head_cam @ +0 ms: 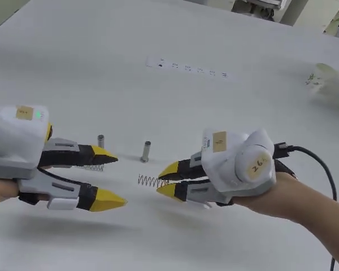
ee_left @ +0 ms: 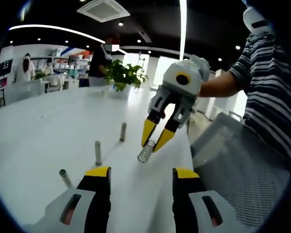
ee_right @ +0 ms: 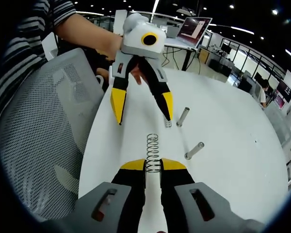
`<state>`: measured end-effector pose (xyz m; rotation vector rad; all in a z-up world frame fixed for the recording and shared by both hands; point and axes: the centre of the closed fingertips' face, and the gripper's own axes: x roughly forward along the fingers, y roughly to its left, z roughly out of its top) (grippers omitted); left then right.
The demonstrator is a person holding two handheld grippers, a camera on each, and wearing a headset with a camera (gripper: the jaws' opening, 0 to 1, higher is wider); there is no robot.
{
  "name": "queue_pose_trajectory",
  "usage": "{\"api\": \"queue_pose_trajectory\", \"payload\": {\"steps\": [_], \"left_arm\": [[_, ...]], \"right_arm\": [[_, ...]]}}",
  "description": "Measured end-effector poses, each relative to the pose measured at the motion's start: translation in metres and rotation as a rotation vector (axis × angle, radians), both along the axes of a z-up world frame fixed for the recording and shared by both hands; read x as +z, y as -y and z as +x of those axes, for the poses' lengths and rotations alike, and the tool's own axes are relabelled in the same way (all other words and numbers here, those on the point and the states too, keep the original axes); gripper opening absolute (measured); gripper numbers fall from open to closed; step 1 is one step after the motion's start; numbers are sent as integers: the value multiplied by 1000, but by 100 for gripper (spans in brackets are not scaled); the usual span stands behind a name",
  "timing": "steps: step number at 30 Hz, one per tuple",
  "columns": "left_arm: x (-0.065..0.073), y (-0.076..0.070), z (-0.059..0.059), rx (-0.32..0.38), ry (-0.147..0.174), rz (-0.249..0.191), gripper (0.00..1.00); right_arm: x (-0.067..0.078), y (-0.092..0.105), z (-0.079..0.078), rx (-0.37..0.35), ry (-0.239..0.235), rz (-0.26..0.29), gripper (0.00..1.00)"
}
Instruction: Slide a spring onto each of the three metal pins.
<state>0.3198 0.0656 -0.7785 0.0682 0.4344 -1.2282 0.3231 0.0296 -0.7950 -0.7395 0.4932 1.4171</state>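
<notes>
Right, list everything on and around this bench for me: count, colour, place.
metal pins: three, grey, standing on the table ahead of the left gripper
held spring: one, silver, between the right gripper's jaws
loose spring: one, silver, on the table beside a pin, near a left jaw tip
table: one, white, under everything
socket strip: one, white, set in the table farther back
plant: one, green, at the table's edge
mesh chair: one, grey, beside the table
left gripper: one, white and black with yellow tips, jaws open
right gripper: one, same colours, shut on the held spring
striped sleeve: one, black and white, behind the right gripper
</notes>
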Motion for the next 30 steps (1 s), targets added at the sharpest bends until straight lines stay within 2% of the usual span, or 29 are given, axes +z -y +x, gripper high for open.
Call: {"api": "queue_pose_trajectory", "payload": {"steps": [3, 6, 8, 12, 22, 30], "left_arm": [[1, 7, -1, -36, 21, 12, 38], [4, 11, 3, -41, 31, 0, 33], [8, 14, 6, -37, 29, -24, 30], [10, 20, 8, -43, 33, -37, 24], [10, 29, 5, -76, 28, -44, 15], [10, 30, 3, -89, 34, -43, 7]], "right_arm": [[3, -2, -1, 8, 7, 8, 8], [5, -4, -2, 13, 7, 19, 8], [6, -5, -3, 13, 3, 25, 8], [9, -6, -3, 11, 3, 40, 8], [15, -8, -4, 30, 10, 54, 8], [19, -9, -5, 36, 9, 67, 8]]}}
